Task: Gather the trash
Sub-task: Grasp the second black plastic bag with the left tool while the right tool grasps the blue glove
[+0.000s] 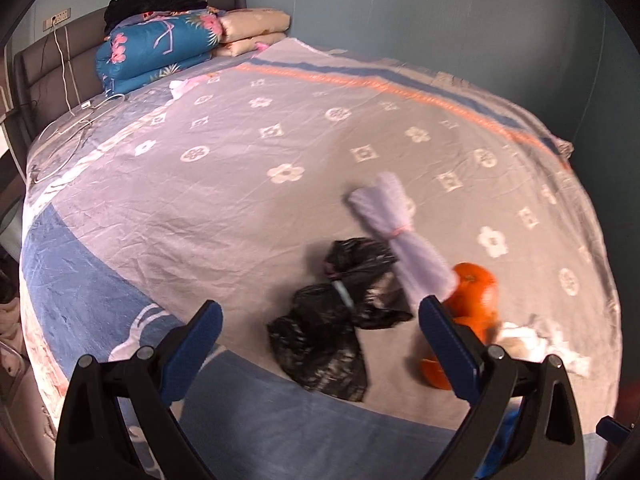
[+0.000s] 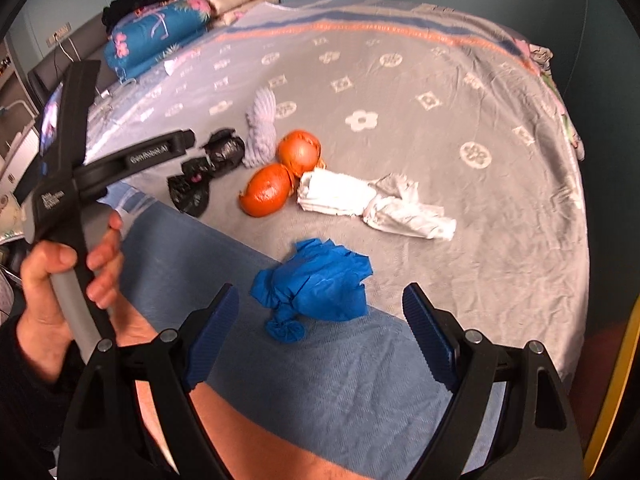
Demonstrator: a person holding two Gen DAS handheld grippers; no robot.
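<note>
Trash lies on the bed. A crumpled black plastic bag (image 1: pixel 332 324) (image 2: pixel 204 172) sits just ahead of my left gripper (image 1: pixel 320 324), which is open above it. A tied roll of pale bags (image 1: pixel 400 236) (image 2: pixel 262 128), orange peel halves (image 1: pixel 474 292) (image 2: pixel 280 176) and crumpled white tissue (image 2: pixel 372 204) (image 1: pixel 548 340) lie further on. A crumpled blue wad (image 2: pixel 316 284) rests right in front of my right gripper (image 2: pixel 320 320), open with nothing between its fingers. A hand (image 2: pixel 60 280) holds the left tool.
The bed sheet (image 1: pixel 280 128) is grey with white flowers and a blue band near the front. Folded quilts and black clothing (image 1: pixel 160 36) are stacked at the headboard, with a white cable (image 1: pixel 64 80) beside them. A teal wall stands behind.
</note>
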